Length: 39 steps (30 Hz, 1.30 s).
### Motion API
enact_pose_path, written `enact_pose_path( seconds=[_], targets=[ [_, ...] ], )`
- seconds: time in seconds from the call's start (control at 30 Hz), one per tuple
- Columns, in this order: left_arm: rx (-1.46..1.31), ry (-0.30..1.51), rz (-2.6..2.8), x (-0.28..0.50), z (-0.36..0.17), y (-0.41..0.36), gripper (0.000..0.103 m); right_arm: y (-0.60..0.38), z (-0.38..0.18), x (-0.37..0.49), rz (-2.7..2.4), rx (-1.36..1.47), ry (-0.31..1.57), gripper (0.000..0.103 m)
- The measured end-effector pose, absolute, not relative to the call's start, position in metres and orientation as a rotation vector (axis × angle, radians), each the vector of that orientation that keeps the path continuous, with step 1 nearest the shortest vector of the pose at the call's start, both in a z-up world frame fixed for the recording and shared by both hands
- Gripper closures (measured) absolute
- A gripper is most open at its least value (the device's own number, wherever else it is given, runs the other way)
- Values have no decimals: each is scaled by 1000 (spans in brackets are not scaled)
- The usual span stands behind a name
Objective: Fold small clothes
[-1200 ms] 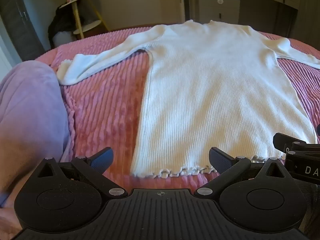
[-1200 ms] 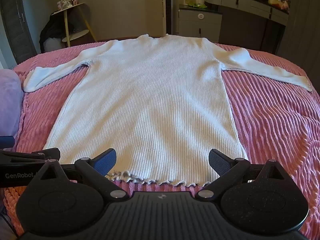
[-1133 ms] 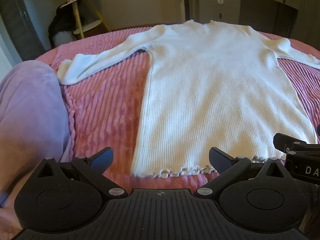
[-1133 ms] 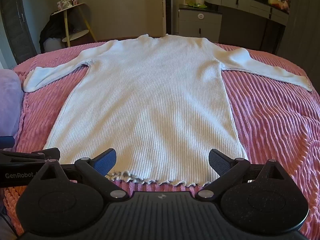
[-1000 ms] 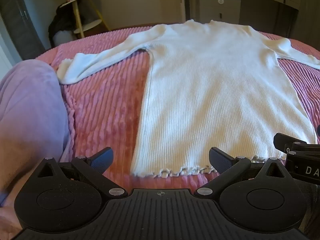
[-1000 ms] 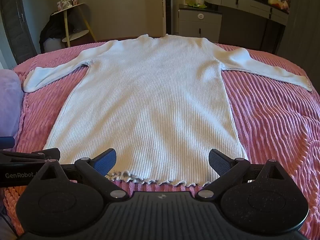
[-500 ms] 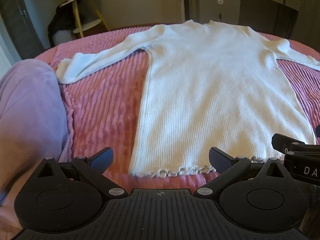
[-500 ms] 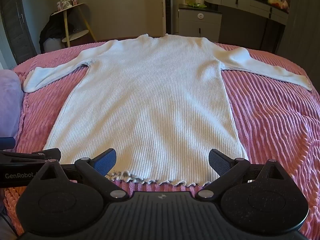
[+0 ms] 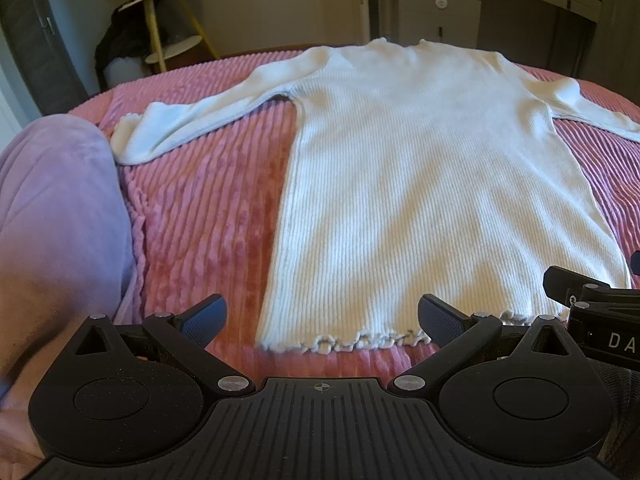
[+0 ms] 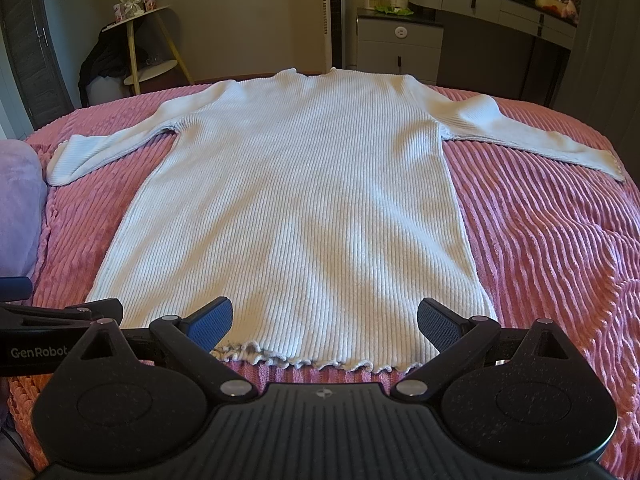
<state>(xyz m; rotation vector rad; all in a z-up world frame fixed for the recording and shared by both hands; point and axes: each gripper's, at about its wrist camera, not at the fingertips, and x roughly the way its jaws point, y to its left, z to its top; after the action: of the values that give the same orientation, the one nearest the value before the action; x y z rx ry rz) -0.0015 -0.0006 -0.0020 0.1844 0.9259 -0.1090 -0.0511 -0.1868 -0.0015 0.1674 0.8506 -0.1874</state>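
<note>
The white sweater (image 10: pixel 304 208) lies flat on the bed (image 10: pixel 540 240), hem nearest, ready for folding. Both the left gripper (image 9: pixel 320 316) and the right gripper (image 10: pixel 325 318) hover spread wide and empty just before that hem.

White ribbed sweater (image 10: pixel 304 208) flat on pink bedspread (image 10: pixel 540 248), right tool (image 10: pixel 325 320) spread wide at its hem

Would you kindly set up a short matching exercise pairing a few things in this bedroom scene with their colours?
Things:
1. sweater
2. bedspread
3. cushion
4. finger pads

Colours:
A. lilac
B. blue
C. white
D. pink

Pairs: 1-C, 2-D, 3-A, 4-B
</note>
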Motion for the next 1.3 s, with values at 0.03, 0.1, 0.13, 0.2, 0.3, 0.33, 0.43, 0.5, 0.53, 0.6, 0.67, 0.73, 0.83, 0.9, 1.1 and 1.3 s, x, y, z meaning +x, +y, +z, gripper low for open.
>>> enact_pose_path(
  seconds=[0.03,0.1,0.13,0.2,0.3,0.33,0.43,0.5,0.53,0.6,0.67,0.73,0.83,0.9,1.1,1.3],
  targets=[
    [185,926,-110,-1,-2,0,0,-187,-1,-51,-187,168,851,4],
    [184,927,-110,-1,-2,0,0,-187,-1,-51,-187,167,850,4],
    [184,927,-110,-1,-2,0,0,-187,-2,-51,-187,167,850,4],
    [180,929,-112,-1,-2,0,0,-187,-2,-51,-187,168,851,4],
    [177,930,-111,-1,-3,0,0,-187,-2,-51,-187,167,851,4],
    [178,930,-111,-1,-3,0,0,-187,-2,-51,-187,168,851,4],
    [175,931,-113,0,-4,2,0,-187,-2,-50,-187,168,851,4],
    [175,931,-112,0,-4,2,0,-187,-2,-50,-187,168,851,4],
    [176,931,-111,0,-4,2,0,-187,-2,-50,-187,168,851,4],
    [176,931,-111,0,-4,3,0,-187,-2,-50,-187,168,851,4],
    [175,931,-111,0,-4,3,0,-187,-2,-50,-187,168,851,4],
    [166,936,-115,1,-5,3,0,-187,-2,-50,-187,168,851,4],
    [148,953,-114,2,-6,5,0,-187,-2,-50,-186,170,851,4],
    [151,956,-107,2,-7,6,0,-187,-2,-50,-185,169,852,4],
    [143,956,-110,4,-5,6,0,-185,-2,-51,-185,167,853,4],
    [147,951,-107,4,-4,5,0,-187,-3,-49,-185,167,853,4]
  ],
)
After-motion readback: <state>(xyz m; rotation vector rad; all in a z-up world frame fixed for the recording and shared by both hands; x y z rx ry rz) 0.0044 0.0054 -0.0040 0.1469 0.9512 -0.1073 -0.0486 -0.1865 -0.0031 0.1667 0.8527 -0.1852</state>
